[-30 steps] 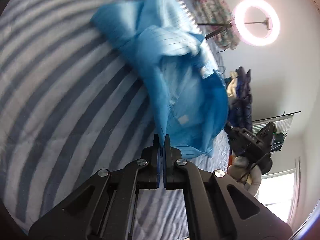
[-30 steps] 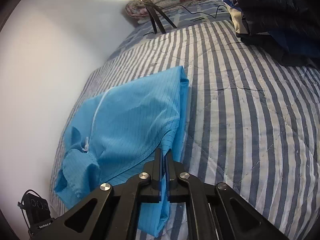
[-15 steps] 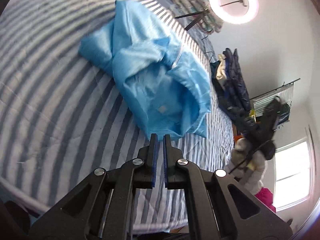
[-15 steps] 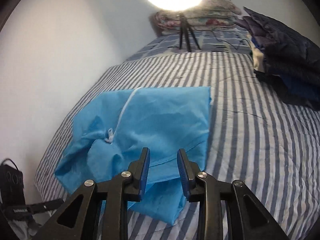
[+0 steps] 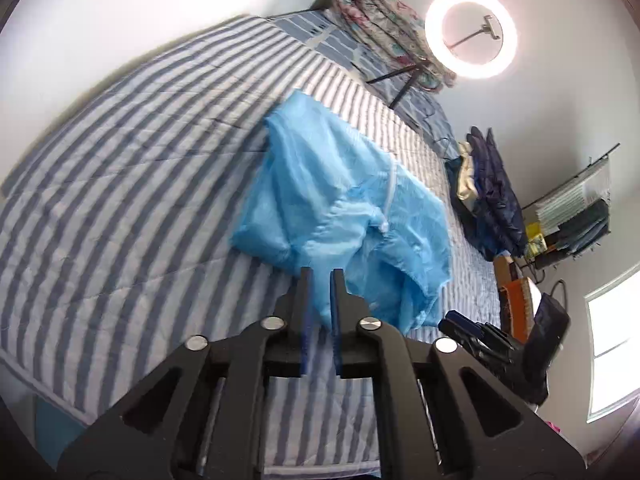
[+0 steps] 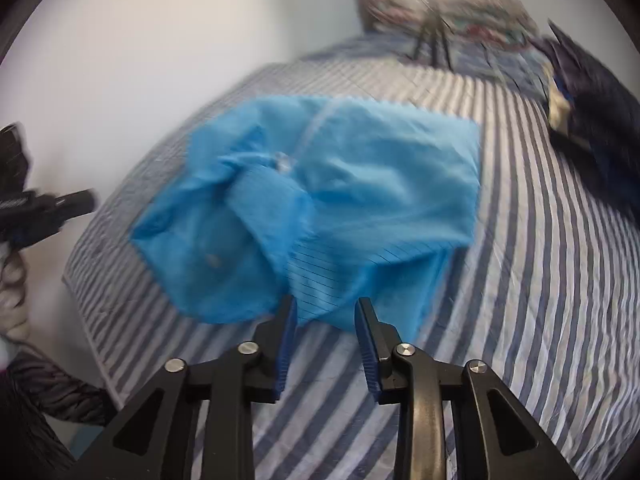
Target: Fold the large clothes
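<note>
A large light-blue garment (image 5: 344, 216) lies folded in a loose heap on the striped bed; a white zipper runs down it. It also shows in the right wrist view (image 6: 320, 208). My left gripper (image 5: 319, 276) is open by a narrow gap and empty, held above the garment's near edge. My right gripper (image 6: 325, 304) is open wide and empty, just short of the garment's near edge and above it. Each gripper shows at the edge of the other's view.
The blue-and-white striped bedspread (image 5: 120, 184) covers the bed. A dark jacket pile (image 6: 592, 120) lies at the right side. A ring light on a tripod (image 5: 470, 34) and floral pillows (image 5: 384, 28) stand at the head. A window and shelves are at the right.
Both grippers let go of the blue garment, which dropped onto the bed. Both then pulled back and up from it; the right jaws opened wide, the left only slightly.
</note>
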